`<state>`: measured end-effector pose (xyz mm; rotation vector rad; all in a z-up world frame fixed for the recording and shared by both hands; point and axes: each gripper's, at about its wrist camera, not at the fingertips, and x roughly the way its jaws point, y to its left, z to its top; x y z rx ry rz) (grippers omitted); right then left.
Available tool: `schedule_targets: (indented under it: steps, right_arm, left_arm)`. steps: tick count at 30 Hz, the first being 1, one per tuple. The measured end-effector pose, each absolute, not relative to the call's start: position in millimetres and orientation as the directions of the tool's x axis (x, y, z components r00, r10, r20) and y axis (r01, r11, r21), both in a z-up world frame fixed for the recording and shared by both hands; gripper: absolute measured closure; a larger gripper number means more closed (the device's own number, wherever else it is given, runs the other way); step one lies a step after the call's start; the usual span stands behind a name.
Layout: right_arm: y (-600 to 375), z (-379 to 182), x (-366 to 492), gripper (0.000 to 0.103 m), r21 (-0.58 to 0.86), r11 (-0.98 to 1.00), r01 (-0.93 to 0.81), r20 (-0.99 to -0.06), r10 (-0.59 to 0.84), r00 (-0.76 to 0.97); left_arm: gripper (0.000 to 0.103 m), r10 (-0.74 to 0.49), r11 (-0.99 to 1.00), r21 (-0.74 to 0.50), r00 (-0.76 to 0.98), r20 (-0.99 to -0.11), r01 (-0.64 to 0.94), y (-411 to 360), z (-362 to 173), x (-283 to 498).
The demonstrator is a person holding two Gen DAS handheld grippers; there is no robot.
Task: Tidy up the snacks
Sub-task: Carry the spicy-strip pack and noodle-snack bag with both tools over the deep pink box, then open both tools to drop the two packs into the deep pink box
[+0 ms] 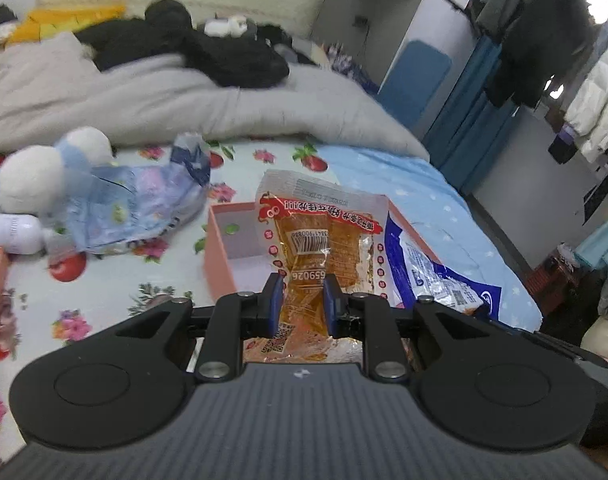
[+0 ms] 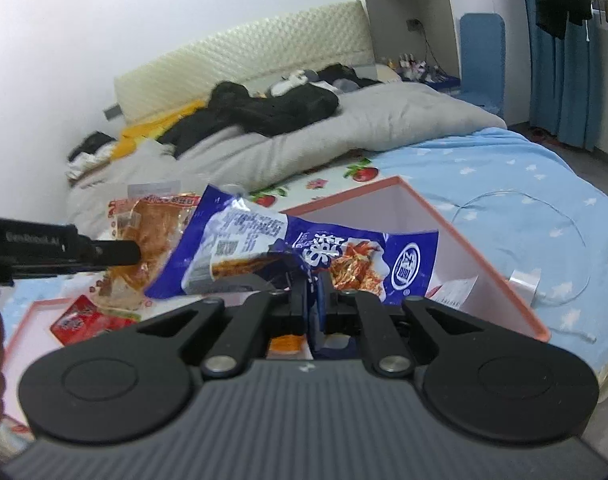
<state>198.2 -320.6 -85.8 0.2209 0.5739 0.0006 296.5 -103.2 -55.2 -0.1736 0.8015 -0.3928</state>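
Observation:
My left gripper (image 1: 303, 292) is shut on an orange snack packet (image 1: 317, 232) with red print, held upright above a pink box (image 1: 220, 248) on the bed. My right gripper (image 2: 313, 284) is shut on a blue snack bag (image 2: 304, 252), held over the same pink box (image 2: 483, 264). In the right wrist view the left gripper (image 2: 120, 254) comes in from the left with the orange packet (image 2: 152, 236). The blue bag (image 1: 435, 276) also shows in the left wrist view, right of the orange packet. A red snack packet (image 2: 88, 320) lies in a second pink tray (image 2: 28, 320).
A blue crumpled snack bag (image 1: 144, 208), a plush toy (image 1: 44, 172) and a white bottle (image 1: 12, 234) lie on the floral sheet at left. A grey duvet (image 1: 164, 96) with black clothes lies behind. A tape roll (image 2: 523, 280) and thin cable lie right of the box.

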Motion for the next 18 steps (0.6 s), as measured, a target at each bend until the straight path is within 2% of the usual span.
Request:
schedule_targets:
  steps: [7, 10, 13, 18]
  right_arm:
    - [-339.9, -110.4, 249.8, 0.094, 0.154, 0.982, 0.109, -0.644, 0.016, 0.765]
    - [-345.9, -124.0, 255.7, 0.092, 0.164, 0.977, 0.14, -0.677, 0.008, 0.736]
    - [-350.6, -132.5, 252.7, 0.087, 0.196, 0.97, 0.147, -0.686, 0.029, 0.727]
    - [-353.5, -133.1, 252.1, 0.087, 0.207, 0.968, 0.142, -0.688, 0.04, 0.725]
  left_arm:
    - [0.078, -0.357, 0.931, -0.238, 0.565, -0.744, 0.275, -135.8, -83.6, 358.8]
    - [0.078, -0.36, 0.931, -0.255, 0.531, -0.767, 0.263, -138.1, -96.6, 369.8]
    - [0.077, -0.363, 0.929, -0.264, 0.511, -0.779, 0.259, -137.4, -105.0, 372.4]
    - [0.074, -0.358, 0.93, -0.251, 0.504, -0.786, 0.268, -135.9, -110.8, 370.2]
